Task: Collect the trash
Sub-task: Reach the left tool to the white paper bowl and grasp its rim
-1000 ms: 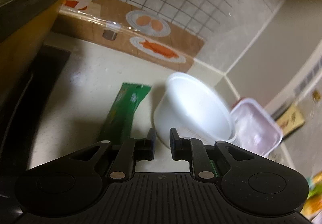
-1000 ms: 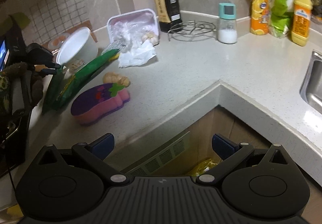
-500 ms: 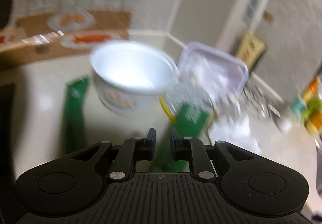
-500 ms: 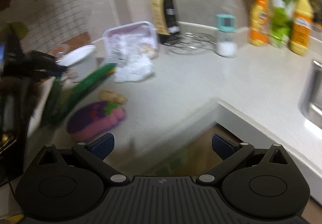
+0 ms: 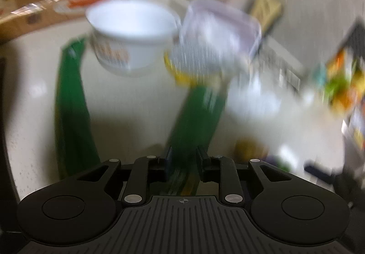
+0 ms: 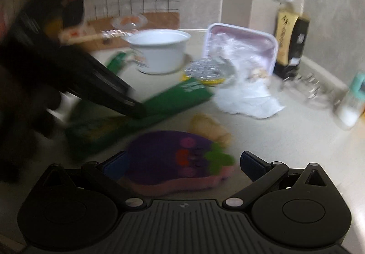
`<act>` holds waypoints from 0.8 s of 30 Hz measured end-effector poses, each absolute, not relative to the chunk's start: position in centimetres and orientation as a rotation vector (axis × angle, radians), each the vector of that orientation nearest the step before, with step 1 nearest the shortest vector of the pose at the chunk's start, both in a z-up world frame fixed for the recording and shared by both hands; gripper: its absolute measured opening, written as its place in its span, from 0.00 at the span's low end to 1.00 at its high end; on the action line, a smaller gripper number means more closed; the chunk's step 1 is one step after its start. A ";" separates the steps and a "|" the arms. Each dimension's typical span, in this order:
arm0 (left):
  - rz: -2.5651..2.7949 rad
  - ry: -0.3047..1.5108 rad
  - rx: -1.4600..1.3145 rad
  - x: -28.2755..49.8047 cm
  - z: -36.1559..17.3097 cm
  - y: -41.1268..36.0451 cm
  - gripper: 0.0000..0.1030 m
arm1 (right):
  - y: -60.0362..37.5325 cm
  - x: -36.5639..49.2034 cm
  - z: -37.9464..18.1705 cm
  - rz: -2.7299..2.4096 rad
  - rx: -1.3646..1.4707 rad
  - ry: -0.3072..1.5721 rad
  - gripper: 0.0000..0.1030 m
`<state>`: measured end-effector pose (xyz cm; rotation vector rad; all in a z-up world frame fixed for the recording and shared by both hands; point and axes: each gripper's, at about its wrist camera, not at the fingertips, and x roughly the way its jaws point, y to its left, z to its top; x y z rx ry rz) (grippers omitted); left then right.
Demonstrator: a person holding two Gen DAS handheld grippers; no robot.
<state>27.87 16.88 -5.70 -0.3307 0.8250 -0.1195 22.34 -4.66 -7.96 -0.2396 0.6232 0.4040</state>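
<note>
While the left gripper (image 5: 183,159), jaws just widened, straddles the green wrapper (image 5: 196,114) mid-counter, pinch squarely; right gripper (image 6: 182,163) spread wide.

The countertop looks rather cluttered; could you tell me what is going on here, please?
A person is clearing trash with two handheld grippers. The left gripper has just been opening its jaws, with a long green wrapper between them. The right gripper, jaws wide open, hovers over a purple sponge. A white cup, a plastic tray and crumpled tissue lie untouched.
</note>
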 end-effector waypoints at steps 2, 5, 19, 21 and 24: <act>-0.040 0.719 -0.512 28.2 -4.2 18.5 0.25 | -6.2 23.3 -7.7 0.305 -0.230 0.627 1.00; 0.099 0.616 -0.888 29.8 -3.5 22.0 0.25 | -9.2 24.1 -6.9 0.246 -0.128 0.664 1.00; 0.496 0.676 -0.946 38.0 -5.5 23.4 0.28 | -12.1 20.5 -5.2 0.208 -0.058 0.691 1.00; 0.478 0.703 -0.911 38.6 -6.2 23.4 0.28 | -12.6 20.2 -5.3 0.200 -0.051 0.701 1.00; 0.397 0.727 -0.934 38.4 -7.2 23.1 0.14 | -13.0 19.9 -5.4 0.196 -0.038 0.705 1.00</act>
